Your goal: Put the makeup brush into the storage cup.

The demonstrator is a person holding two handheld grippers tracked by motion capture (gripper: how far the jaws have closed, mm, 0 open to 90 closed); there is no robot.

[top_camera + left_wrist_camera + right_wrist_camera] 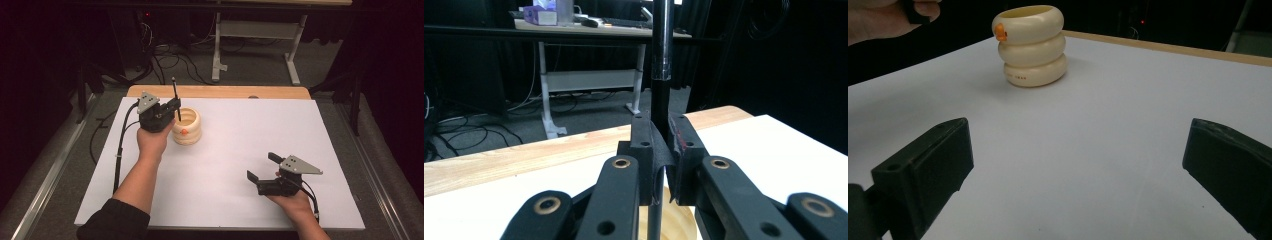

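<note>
— So, nearest the bottom edge of the high view?
— Saw the right gripper [261, 166] held low over the white sheet [240, 150], near its front right part, jaws spread wide with nothing between them. Looked the same from the right gripper view: two black jaws far apart, bare sheet between.

— And farther in?
— Found the left gripper [173, 105] held by the left hand [152, 140] over the far left part of the sheet, just beside a cream ribbed pot [187, 126]. Had its jaws pinched tight on a thin black rod [176, 97], standing upright and rising above them.

— Rod inside the pot?
— Dropped its lower end toward the pot's mouth; couldn't tell from the left gripper view [659, 155] whether the rod [661, 60] touched anything within. Glimpsed the pot's pale rim [679, 225] directly below the jaws.

— Anything on the pot itself?
— Carried a small orange spot on its side, seen in the right gripper view [1033, 45], pot resting upright on the sheet, well apart from the right gripper.

— Beyond that?
— Noted the wooden table edge [220, 91] past the sheet, then floor cables [170, 60] and a white desk frame [255, 35] farthest back
</note>
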